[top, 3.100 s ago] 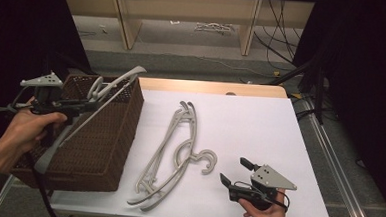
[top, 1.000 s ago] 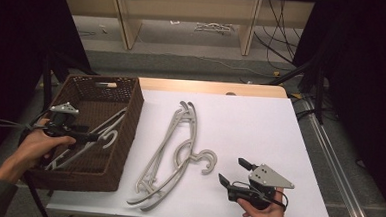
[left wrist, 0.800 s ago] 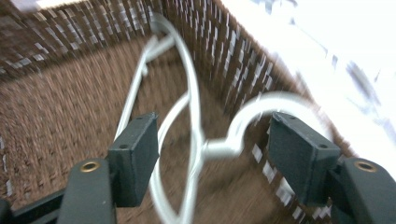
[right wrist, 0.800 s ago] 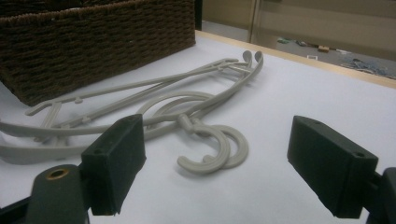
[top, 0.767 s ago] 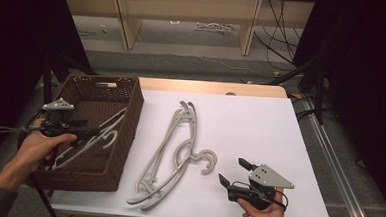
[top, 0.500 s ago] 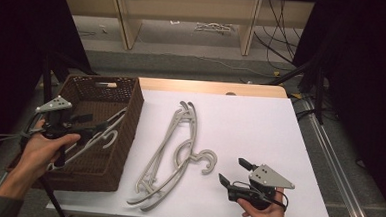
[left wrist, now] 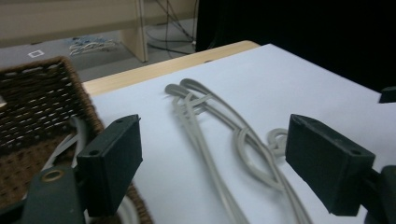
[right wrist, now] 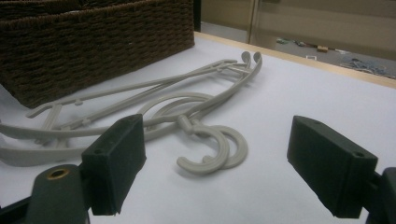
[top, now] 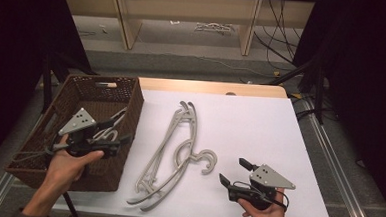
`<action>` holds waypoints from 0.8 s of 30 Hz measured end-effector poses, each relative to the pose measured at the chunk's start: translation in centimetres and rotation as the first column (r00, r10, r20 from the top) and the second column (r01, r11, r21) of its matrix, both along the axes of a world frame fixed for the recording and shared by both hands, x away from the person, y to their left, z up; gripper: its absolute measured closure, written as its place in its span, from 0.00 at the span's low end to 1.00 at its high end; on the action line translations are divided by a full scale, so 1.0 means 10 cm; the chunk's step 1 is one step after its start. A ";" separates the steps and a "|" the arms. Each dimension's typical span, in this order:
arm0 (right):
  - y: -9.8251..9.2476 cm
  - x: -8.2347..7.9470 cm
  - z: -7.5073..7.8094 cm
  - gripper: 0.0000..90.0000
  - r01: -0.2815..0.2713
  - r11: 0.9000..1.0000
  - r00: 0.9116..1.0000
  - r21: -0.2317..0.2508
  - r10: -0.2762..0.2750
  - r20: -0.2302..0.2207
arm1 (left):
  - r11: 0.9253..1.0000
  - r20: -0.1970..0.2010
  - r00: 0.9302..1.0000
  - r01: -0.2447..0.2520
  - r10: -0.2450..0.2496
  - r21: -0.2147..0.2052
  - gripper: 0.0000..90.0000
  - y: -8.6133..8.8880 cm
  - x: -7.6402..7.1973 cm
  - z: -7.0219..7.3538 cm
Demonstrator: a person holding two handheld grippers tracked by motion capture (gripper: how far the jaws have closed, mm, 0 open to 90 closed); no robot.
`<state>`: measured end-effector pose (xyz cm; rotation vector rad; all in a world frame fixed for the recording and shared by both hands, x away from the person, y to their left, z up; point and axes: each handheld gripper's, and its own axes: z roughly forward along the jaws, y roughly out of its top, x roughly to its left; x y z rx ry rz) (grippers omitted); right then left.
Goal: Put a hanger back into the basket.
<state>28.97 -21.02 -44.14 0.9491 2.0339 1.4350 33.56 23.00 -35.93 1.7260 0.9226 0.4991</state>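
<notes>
**Dark room, lit table**

A white-topped table (top: 260, 122) with a wooden far edge stands on a grey floor (top: 183, 63). Behind it, pale wooden shelf legs (top: 128, 20) and loose cables (top: 280, 23). Black curtains (top: 363, 72) close both sides.

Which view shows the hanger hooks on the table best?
The right gripper view: the hooks lie close and sharp between its fingers. The high view shows them small; the left gripper view catches one loop beside a finger.

Bright, evenly lit white tabletop – dark surroundings, near foreground softly blurred
</notes>
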 end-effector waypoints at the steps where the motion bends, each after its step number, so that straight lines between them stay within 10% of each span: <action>1: -0.01 0.00 0.00 0.23 -0.004 1.000 1.000 0.001 0.004 0.000 | 1.000 0.004 1.000 0.000 0.000 -0.013 0.21 -0.02 -0.02 -0.01; 14: -0.04 -0.02 0.03 0.22 0.011 1.000 1.000 0.012 -0.011 0.016 | 0.995 0.021 0.996 0.085 -0.085 -0.041 0.20 -0.28 -0.16 -0.18; 24: -0.05 -0.01 0.03 0.20 0.014 1.000 1.000 0.015 -0.014 0.019 | 0.988 0.014 0.988 0.152 -0.153 0.031 0.20 -0.54 -0.27 -0.35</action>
